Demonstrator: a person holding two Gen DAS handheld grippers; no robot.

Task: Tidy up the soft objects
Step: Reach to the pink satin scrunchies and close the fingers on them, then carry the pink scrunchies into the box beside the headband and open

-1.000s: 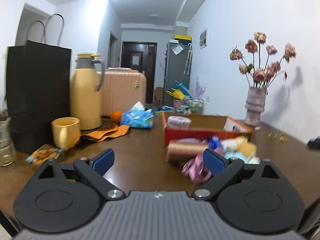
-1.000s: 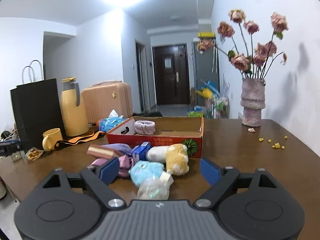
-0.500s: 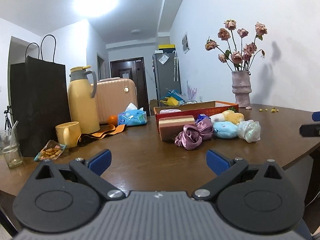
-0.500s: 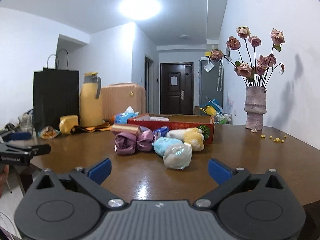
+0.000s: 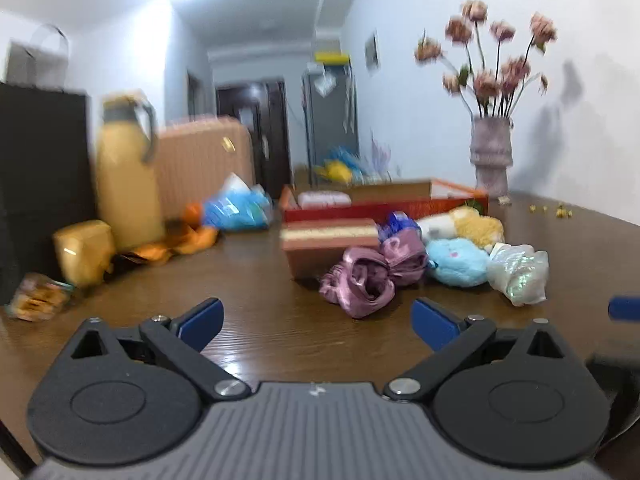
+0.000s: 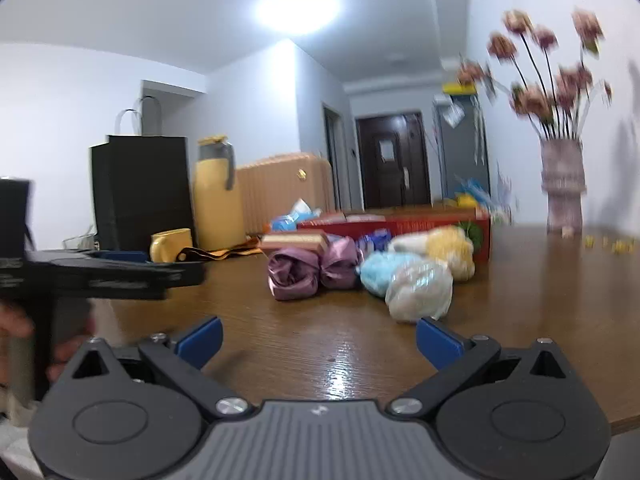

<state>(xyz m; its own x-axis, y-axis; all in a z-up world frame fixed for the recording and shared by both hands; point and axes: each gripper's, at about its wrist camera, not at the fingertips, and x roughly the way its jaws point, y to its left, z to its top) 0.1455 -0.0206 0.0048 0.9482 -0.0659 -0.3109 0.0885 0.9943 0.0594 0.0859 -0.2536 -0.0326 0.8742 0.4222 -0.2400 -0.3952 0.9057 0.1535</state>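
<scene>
Left gripper (image 5: 316, 320): jaws spread wide, nothing between the blue fingertips, held low over the table (image 5: 256, 280), a dark brown surface with wood grain and a glossy sheen. Right gripper (image 6: 318, 338): jaws likewise spread and empty, above the near table edge. In the right wrist view the left gripper appears at the far left as a black bar, gripped by a hand (image 6: 16, 328).

Soft objects lie heaped mid-table, in front of the box (image 5: 384, 202), a shallow red carton with a plain brown interior. Nearest the left gripper: two mauve scrunchies (image 5: 374, 276), satin, gathered into shiny folds, touching each other. Behind them, a sponge (image 5: 328, 246), a rectangular block with a pale layer near the top. To the right: a blue plush (image 5: 456, 262), round and fuzzy; a yellow-and-white plush (image 5: 466, 228), touching the box front; and a clear bag (image 5: 518, 274), crinkled and iridescent. A pink roll (image 5: 324, 199) lies inside the box.

Far left: a yellow flask (image 5: 124, 180), smooth and tall; a yellow mug (image 5: 82, 250); a matte black bag (image 5: 40, 184). Far right: a ribbed vase (image 5: 491, 156) with dried roses. Both views are motion-blurred.
</scene>
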